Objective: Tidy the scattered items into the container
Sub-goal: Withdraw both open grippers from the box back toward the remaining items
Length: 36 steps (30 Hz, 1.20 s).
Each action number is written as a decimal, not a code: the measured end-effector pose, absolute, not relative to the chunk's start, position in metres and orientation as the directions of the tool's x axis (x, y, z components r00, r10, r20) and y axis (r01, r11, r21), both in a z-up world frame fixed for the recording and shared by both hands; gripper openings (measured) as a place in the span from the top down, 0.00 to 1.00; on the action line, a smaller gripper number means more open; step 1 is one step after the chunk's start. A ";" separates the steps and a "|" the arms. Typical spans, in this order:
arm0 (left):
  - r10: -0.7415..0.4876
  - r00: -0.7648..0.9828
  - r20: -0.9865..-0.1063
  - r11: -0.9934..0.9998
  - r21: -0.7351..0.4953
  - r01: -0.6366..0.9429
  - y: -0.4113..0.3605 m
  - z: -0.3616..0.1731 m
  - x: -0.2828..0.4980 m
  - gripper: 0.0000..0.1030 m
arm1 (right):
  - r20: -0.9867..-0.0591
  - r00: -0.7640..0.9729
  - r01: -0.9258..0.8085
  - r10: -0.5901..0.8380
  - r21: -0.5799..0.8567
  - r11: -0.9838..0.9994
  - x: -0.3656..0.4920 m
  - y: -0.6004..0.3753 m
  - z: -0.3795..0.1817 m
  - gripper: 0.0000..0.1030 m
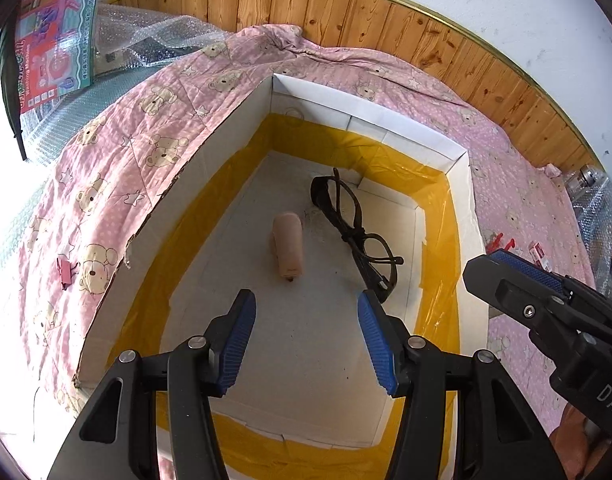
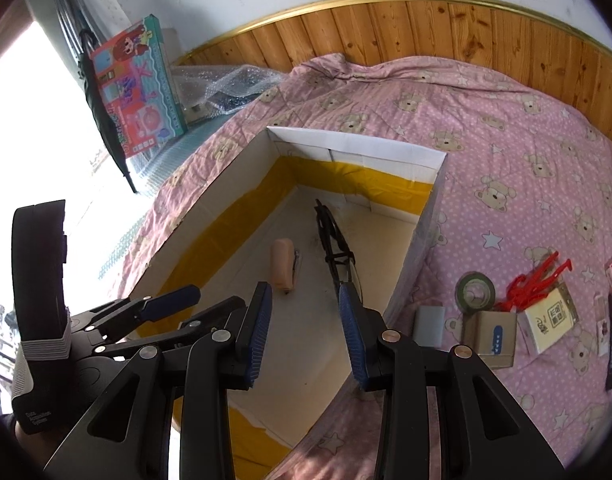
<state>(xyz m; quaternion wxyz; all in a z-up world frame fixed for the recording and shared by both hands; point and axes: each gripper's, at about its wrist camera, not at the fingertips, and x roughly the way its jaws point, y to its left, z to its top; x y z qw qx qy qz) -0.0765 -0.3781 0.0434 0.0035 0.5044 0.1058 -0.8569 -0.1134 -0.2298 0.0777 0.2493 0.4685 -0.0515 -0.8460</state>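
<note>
Left wrist view shows the left gripper (image 1: 306, 336) hanging over the cardboard box (image 1: 410, 136) with jaws wide and empty; inside the box lie a pink stapler (image 1: 287, 246) and black glasses (image 1: 354, 224). The right gripper (image 2: 306, 332), jaws also wide and empty, hovers over the box's near end. Next fetch looks due: tape roll (image 2: 476, 292), red clips (image 2: 534, 284) and small cartons (image 2: 492, 332) lie on the bed right of the box.

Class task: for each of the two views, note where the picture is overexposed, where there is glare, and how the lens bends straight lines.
Left wrist view: the left edge is blown out white by daylight; the yellow tape in the box shows glare; the wood panelling curves into an arc. Right wrist view: the window at left is overexposed; the panelling bows likewise; the corners go black.
</note>
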 end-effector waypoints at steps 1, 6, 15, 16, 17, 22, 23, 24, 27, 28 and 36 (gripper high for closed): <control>0.100 -0.495 -0.863 -0.978 -0.178 0.112 -0.377 0.046 -0.073 0.47 | -0.766 -0.438 0.371 -0.470 0.322 -0.871 -0.110 -0.227 0.078 0.64; 0.107 -0.509 -0.854 -0.978 -0.184 0.102 -0.370 0.056 -0.059 0.47 | -0.757 -0.447 0.360 -0.476 0.335 -0.871 -0.094 -0.216 0.080 0.64; 0.116 -0.535 -0.837 -0.983 -0.174 0.058 -0.343 0.073 -0.040 0.47 | -0.736 -0.475 0.332 -0.483 0.358 -0.873 -0.070 -0.191 0.083 0.64; 0.115 -0.536 -0.836 -0.984 -0.170 0.053 -0.340 0.074 -0.037 0.47 | -0.735 -0.476 0.330 -0.483 0.360 -0.873 -0.067 -0.189 0.083 0.64; 0.115 -0.537 -0.836 -0.985 -0.167 0.048 -0.336 0.075 -0.035 0.47 | -0.734 -0.475 0.328 -0.486 0.365 -0.872 -0.064 -0.187 0.081 0.64; 0.119 -0.535 -0.836 -0.986 -0.163 0.036 -0.324 0.075 -0.023 0.47 | -0.729 -0.472 0.317 -0.496 0.385 -0.867 -0.050 -0.175 0.075 0.64; 0.120 -0.535 -0.836 -0.986 -0.163 0.034 -0.322 0.075 -0.020 0.47 | -0.728 -0.471 0.313 -0.499 0.391 -0.866 -0.047 -0.172 0.073 0.64; 0.123 -0.535 -0.836 -0.986 -0.165 0.032 -0.320 0.075 -0.017 0.47 | -0.727 -0.470 0.307 -0.500 0.396 -0.865 -0.045 -0.169 0.070 0.64; 0.125 -0.531 -0.838 -0.987 -0.162 0.024 -0.310 0.073 -0.010 0.47 | -0.727 -0.464 0.285 -0.506 0.418 -0.862 -0.038 -0.158 0.061 0.64; 0.125 -0.529 -0.840 -0.987 -0.160 0.021 -0.307 0.072 -0.008 0.47 | -0.728 -0.461 0.278 -0.507 0.424 -0.862 -0.036 -0.154 0.057 0.64; 0.125 -0.523 -0.843 -0.988 -0.152 0.009 -0.284 0.063 0.006 0.47 | -0.730 -0.451 0.230 -0.514 0.461 -0.857 -0.017 -0.127 0.035 0.64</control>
